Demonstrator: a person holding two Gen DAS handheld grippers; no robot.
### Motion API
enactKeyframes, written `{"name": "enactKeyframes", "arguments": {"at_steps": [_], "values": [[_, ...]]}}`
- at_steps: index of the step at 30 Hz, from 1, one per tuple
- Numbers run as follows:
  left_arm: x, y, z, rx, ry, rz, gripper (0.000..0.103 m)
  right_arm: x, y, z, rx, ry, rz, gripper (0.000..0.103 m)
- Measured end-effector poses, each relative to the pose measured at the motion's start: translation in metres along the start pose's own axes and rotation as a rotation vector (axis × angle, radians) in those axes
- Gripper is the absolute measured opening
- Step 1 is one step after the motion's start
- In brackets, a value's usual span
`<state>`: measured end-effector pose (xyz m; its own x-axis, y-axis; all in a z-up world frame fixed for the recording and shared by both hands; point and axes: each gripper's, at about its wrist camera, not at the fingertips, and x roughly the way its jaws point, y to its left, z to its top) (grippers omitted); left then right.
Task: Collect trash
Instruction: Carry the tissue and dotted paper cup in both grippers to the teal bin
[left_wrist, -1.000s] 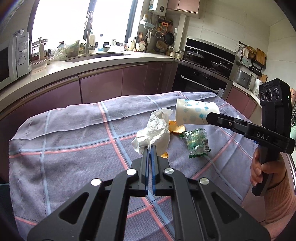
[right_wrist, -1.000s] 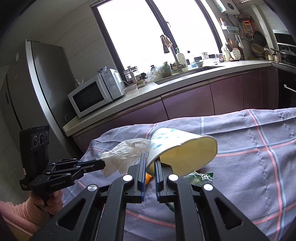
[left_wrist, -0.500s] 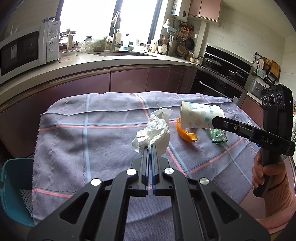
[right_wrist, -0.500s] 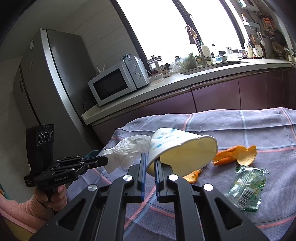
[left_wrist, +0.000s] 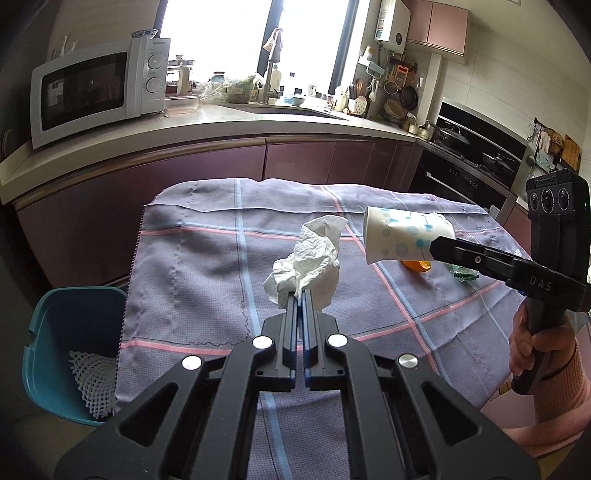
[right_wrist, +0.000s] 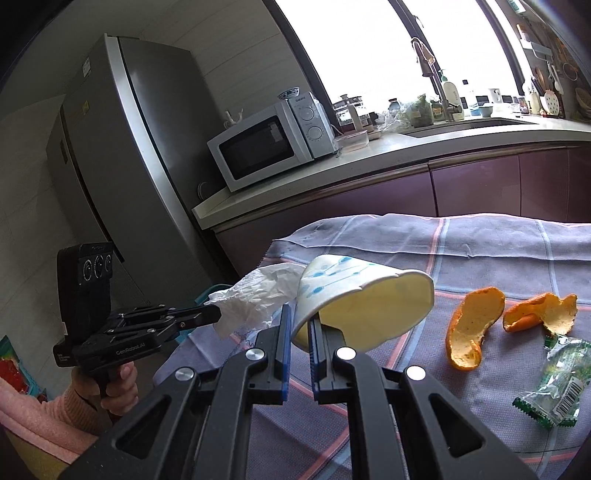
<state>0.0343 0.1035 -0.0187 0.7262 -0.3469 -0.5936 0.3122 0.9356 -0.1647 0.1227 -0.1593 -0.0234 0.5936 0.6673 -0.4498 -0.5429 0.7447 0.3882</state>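
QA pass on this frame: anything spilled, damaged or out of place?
Nothing spilled. Leftover trash lies on the checked cloth: two orange peel pieces and a crumpled green wrapper. The paper cup hangs sideways, pinched by its rim.

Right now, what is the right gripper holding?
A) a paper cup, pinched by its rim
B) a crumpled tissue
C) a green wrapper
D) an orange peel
A: the right gripper is shut on the rim of the paper cup, lifted on its side, while the tissue is in the left gripper, and the peels and wrapper lie on the cloth.
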Motion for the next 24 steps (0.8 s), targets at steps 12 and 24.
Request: {"name": "enactKeyframes", "arguments": {"at_steps": [12, 24], "values": [[-0.022, 0.021, -0.008, -0.025, -0.02, 0.062, 0.003, 0.029, 0.03, 0.002, -0.041, 0.04, 0.073, 0.008], [-0.039, 0.043, -0.015, -0.055, -0.034, 0.124, 0.003, 0.048, 0.049, 0.003, -0.066, 0.076, 0.125, 0.008]]}}
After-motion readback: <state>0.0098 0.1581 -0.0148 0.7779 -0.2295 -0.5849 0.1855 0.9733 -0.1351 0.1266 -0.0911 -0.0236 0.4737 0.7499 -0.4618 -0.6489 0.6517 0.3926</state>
